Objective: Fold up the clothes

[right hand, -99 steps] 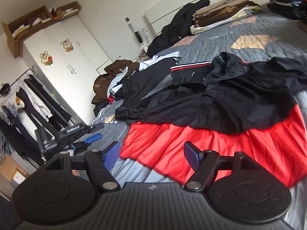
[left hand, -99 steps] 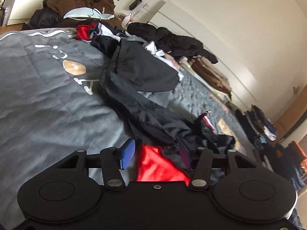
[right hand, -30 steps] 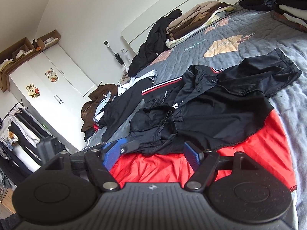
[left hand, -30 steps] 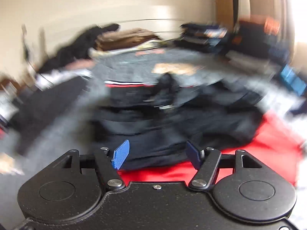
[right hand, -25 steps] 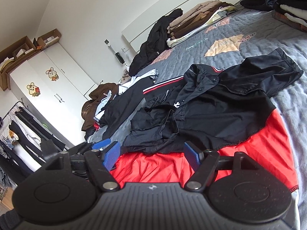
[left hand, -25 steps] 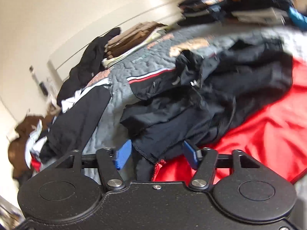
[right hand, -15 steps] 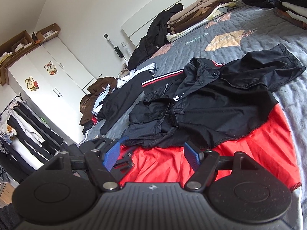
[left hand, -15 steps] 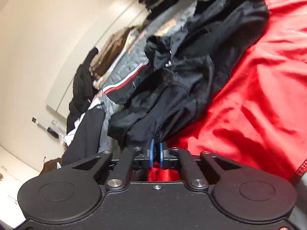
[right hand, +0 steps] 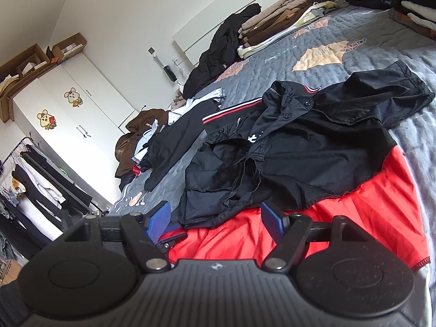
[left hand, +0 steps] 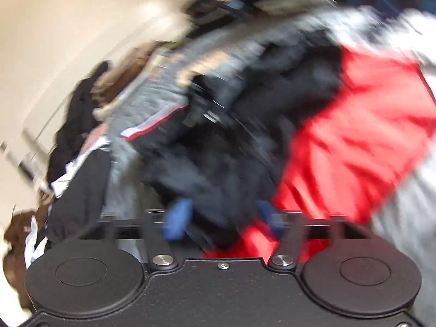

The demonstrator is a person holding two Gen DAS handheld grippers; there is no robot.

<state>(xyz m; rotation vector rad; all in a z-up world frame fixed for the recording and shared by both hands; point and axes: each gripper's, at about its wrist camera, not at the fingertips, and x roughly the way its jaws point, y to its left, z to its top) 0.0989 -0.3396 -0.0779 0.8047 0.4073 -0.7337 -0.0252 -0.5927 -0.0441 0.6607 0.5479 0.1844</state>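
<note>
So the black shirt (right hand: pixel 313 147) is sprawled on the grey bed (right hand: pixel 354 62), lying over a red garment (right hand: pixel 340 218); its long axis runs left to right, collar pointing toward the headboard end; right tongs (right hand: pixel 215 218) are spread apart, empty, low over the red hem; left tongs (left hand: pixel 220 218) look apart too, view's super blurry.
</note>
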